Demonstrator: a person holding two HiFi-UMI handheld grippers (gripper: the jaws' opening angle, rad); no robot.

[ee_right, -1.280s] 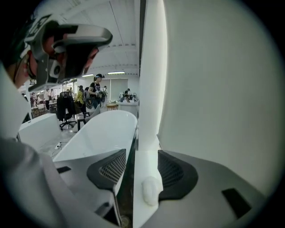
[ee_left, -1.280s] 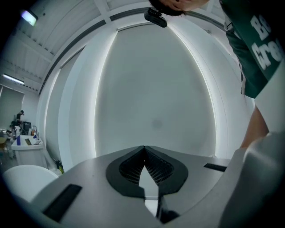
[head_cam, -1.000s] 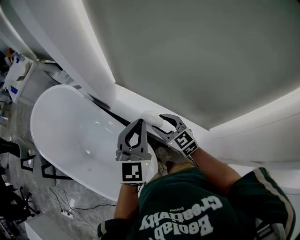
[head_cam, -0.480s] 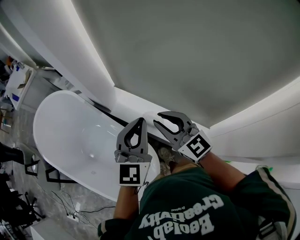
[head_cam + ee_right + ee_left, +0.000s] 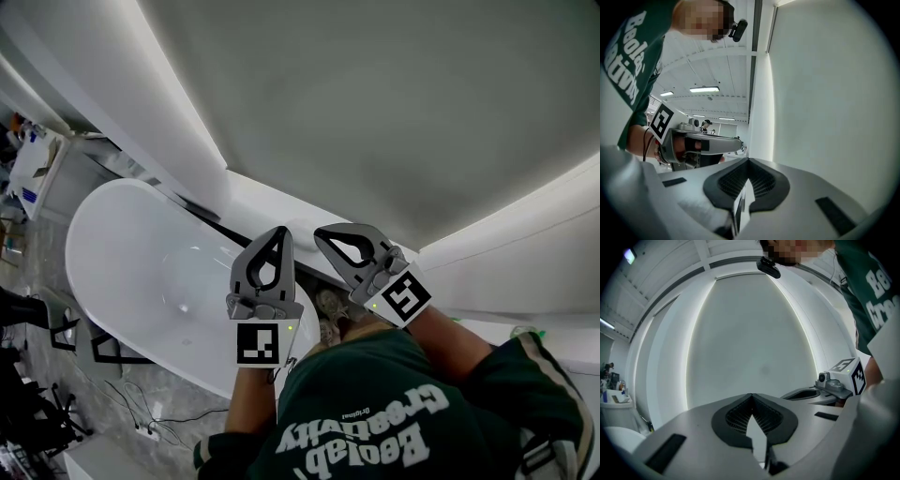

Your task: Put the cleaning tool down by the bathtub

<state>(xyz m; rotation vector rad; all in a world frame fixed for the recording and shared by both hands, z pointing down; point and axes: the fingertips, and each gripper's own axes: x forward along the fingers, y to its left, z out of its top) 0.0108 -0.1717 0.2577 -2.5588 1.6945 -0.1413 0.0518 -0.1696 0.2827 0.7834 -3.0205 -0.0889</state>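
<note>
A white bathtub (image 5: 112, 234) lies at the left of the head view, with a white ledge (image 5: 258, 208) behind it. A pale rounded thing (image 5: 298, 227), perhaps the cleaning tool, rests on that ledge; its outline is faint. My left gripper (image 5: 278, 232) is held up over the tub's near end, shut and empty. My right gripper (image 5: 322, 232) is beside it, lifted clear of the pale thing, shut with nothing between the pads. In the left gripper view my left gripper (image 5: 751, 395) faces a bare wall, and in the right gripper view my right gripper (image 5: 748, 160) does too.
A curved white wall (image 5: 394, 112) fills the top of the head view. Cables (image 5: 141, 412) and black stand legs (image 5: 98, 345) lie on the grey floor left of the tub. A white shelf (image 5: 33, 159) with small items stands at the far left.
My right gripper stood open around the pale thing on the ledge; it has since drawn back to the right, lifted off it, and shut empty. The left gripper has barely moved.
</note>
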